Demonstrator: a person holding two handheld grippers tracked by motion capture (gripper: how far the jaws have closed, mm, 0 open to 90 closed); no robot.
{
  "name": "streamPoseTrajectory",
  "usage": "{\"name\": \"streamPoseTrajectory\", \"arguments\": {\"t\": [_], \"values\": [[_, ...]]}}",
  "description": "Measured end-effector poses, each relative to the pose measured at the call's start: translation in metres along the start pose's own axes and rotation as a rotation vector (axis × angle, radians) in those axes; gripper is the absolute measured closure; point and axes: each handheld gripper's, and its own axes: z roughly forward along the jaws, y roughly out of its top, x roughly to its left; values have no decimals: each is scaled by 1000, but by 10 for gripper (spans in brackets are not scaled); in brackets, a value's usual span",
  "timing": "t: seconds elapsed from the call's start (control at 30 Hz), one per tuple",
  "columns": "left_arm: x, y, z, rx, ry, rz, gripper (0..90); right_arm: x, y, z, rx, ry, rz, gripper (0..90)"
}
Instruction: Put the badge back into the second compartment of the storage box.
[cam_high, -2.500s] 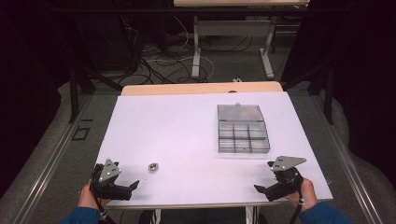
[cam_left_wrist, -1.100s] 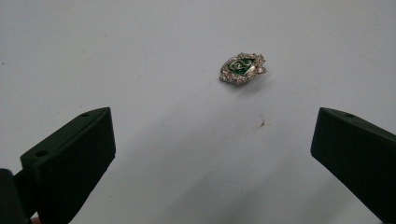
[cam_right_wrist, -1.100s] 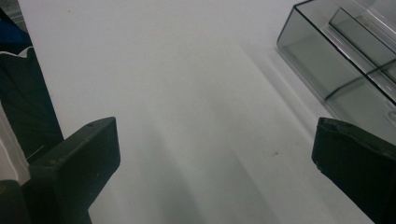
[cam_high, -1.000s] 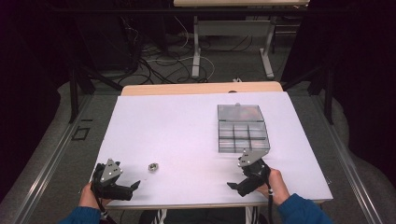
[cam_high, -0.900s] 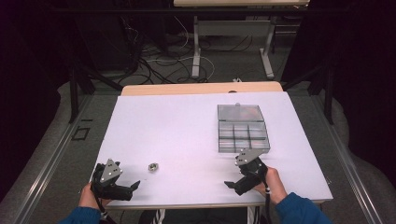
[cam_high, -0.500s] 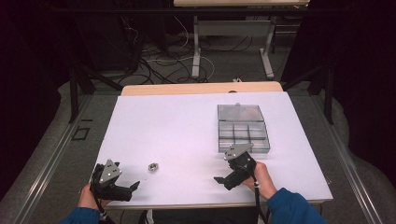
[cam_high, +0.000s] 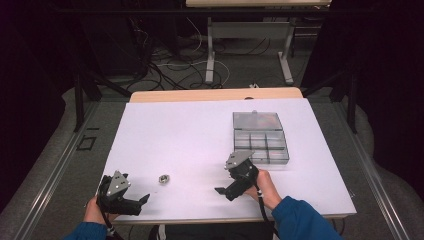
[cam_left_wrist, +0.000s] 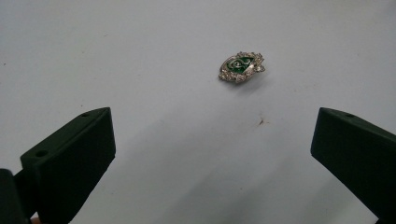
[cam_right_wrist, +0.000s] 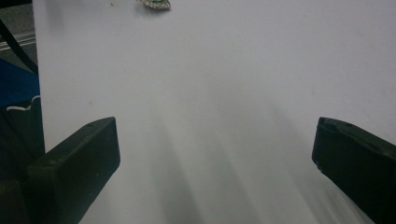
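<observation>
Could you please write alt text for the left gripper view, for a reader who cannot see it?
A small silver brooch with a green centre lies on a white table surface, ahead of the left tool and right of centre. The tool's two black jaws rise from the bottom corners, wide apart and holding nothing.

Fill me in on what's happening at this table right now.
A person sits at a white table with a two-jaw gripper in each hand. A small silver brooch with a green centre lies on the table near its front edge, untouched. The left gripper rests open at the front left corner, aimed toward the brooch. The right gripper, also open and empty, is in front of a clear compartment box with its lid open, pointing left toward the brooch.
</observation>
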Motion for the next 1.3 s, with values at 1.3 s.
{"name": "streamPoseTrajectory", "arguments": {"t": [1.3], "values": [[0,3,4,15,-32,6,1,31,71,112,-12,137,-141,25]]}}
